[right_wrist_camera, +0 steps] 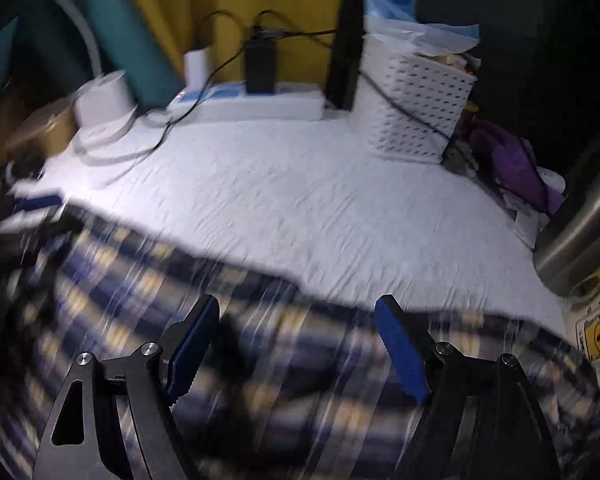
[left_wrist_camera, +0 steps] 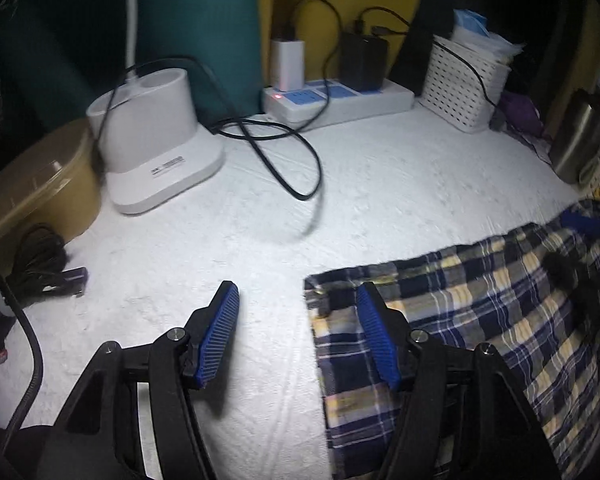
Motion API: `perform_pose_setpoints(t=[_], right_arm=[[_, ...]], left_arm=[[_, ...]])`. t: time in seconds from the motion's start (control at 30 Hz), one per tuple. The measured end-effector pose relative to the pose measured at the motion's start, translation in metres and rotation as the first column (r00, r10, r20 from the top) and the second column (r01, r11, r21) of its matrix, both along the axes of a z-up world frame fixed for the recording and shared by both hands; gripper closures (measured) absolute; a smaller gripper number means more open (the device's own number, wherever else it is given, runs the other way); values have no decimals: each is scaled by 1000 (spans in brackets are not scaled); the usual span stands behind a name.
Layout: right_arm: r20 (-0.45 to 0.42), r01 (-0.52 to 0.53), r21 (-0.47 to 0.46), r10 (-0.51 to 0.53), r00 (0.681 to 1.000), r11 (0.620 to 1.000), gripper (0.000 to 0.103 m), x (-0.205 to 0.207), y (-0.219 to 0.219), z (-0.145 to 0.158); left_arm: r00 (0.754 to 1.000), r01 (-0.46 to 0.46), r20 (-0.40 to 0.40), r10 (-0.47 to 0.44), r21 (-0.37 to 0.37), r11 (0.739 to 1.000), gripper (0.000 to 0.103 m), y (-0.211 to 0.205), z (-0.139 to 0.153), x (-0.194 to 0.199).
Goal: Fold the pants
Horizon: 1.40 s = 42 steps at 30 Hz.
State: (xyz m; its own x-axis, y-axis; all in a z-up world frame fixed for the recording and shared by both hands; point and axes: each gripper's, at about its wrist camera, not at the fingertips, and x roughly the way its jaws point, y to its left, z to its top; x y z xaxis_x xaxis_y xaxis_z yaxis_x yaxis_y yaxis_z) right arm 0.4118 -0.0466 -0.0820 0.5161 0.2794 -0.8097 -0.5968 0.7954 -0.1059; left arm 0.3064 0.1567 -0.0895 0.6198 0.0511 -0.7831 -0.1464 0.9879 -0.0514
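The plaid pants (left_wrist_camera: 480, 320) lie flat on the white table (left_wrist_camera: 380, 168), toward four o'clock in the left wrist view — light, limp cloth. Both the left gripper (left_wrist_camera: 300, 308) and right gripper (right_wrist_camera: 295, 320) have jaws spread, holding nothing — best pinch a hem corner.

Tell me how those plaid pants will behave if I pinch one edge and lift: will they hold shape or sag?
The plaid pants will probably sag: they look like thin woven cloth lying flat with soft wrinkles on the white sheet. They should be light, so the open left gripper needs only a modest pinch. The sheet is wrinkled too, so dragging may bunch both.
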Motion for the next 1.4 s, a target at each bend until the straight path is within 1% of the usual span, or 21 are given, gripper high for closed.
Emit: perform_pose_setpoints(t=[0.1, 0.2, 0.33, 0.37, 0.43, 0.57, 0.63, 0.7, 0.77, 0.8, 0.83, 0.87, 0.93, 1.03, 1.13, 1.17, 1.2, 1.27, 1.33, 1.4], right_arm=[[-4, 1, -13, -1, 1000, 1000, 22, -20, -10, -2], [-1, 34, -9, -34, 999, 999, 21, -32, -26, -1], [33, 69, 53, -71, 997, 996, 21, -50, -53, 18], [43, 76, 65, -79, 996, 995, 21, -55, -60, 24], [56, 82, 60, -85, 995, 995, 21, -64, -72, 29], [50, 101, 13, -102, 994, 995, 21, -77, -94, 16], [48, 128, -31, -126, 991, 991, 21, -82, -105, 2], [35, 141, -51, -139, 990, 989, 21, -88, -113, -9], [34, 149, -23, -148, 988, 989, 21, -96, -129, -14], [36, 156, -17, -155, 987, 988, 21, -99, -134, -15], [48, 176, -18, -175, 983, 984, 21, -101, -142, -15], [56, 194, -16, -193, 980, 981, 21, -103, -149, -14], [60, 238, -10, -237, 970, 971, 21, -104, -167, -15], [68, 294, -2, -293, 954, 956, 21, -106, -195, -15], [64, 319, 12, -319, 946, 948, 21, -108, -214, -16], [66, 328, 13, -328, 942, 945, 21, -110, -221, -15], [56, 331, 23, -331, 942, 944, 21, -112, -227, -14], [47, 327, 39, -329, 943, 944, 21, -112, -231, -10], [72, 317, 54, -320, 945, 947, 21, -112, -231, 0], [85, 299, 88, -306, 948, 950, 21, -106, -224, 11]], left_arm=[[999, 8, 31, -7, -24, 1000, 41, -1, 13, -9], [995, 61, 82, -58, -40, 997, 41, -13, 35, -25], [985, 136, 111, -129, -50, 989, 41, -39, 51, -47], [983, 155, 109, -148, -56, 986, 41, -47, 52, -52], [977, 197, 95, -190, -67, 978, 41, -65, 50, -64], [970, 239, 56, -235, -85, 967, 41, -93, 36, -82], [971, 240, 31, -238, -96, 966, 41, -103, 29, -86], [972, 236, 10, -236, -97, 967, 41, -111, 22, -91], [977, 204, -45, -208, -78, 976, 41, -115, 6, -92], [979, 191, -60, -196, -75, 979, 42, -113, 2, -94], [980, 196, -31, -197, -53, 979, 41, -114, 1, -98], [980, 192, -42, -193, -22, 981, 41, -117, 0, -99], [983, 177, -54, -176, 7, 984, 41, -117, 0, -100], [984, 164, -77, -162, 25, 986, 41, -117, 2, -99], [985, 144, -101, -140, 31, 989, 41, -118, 4, -96], [985, 138, -103, -135, 25, 990, 41, -117, 6, -95], [986, 143, -91, -142, 1, 990, 41, -118, 11, -94], [985, 160, -64, -161, -15, 987, 41, -124, 19, -89], [982, 188, -31, -188, -18, 982, 41, -133, 27, -82], [975, 219, -19, -219, -26, 975, 41, -142, 32, -70]])
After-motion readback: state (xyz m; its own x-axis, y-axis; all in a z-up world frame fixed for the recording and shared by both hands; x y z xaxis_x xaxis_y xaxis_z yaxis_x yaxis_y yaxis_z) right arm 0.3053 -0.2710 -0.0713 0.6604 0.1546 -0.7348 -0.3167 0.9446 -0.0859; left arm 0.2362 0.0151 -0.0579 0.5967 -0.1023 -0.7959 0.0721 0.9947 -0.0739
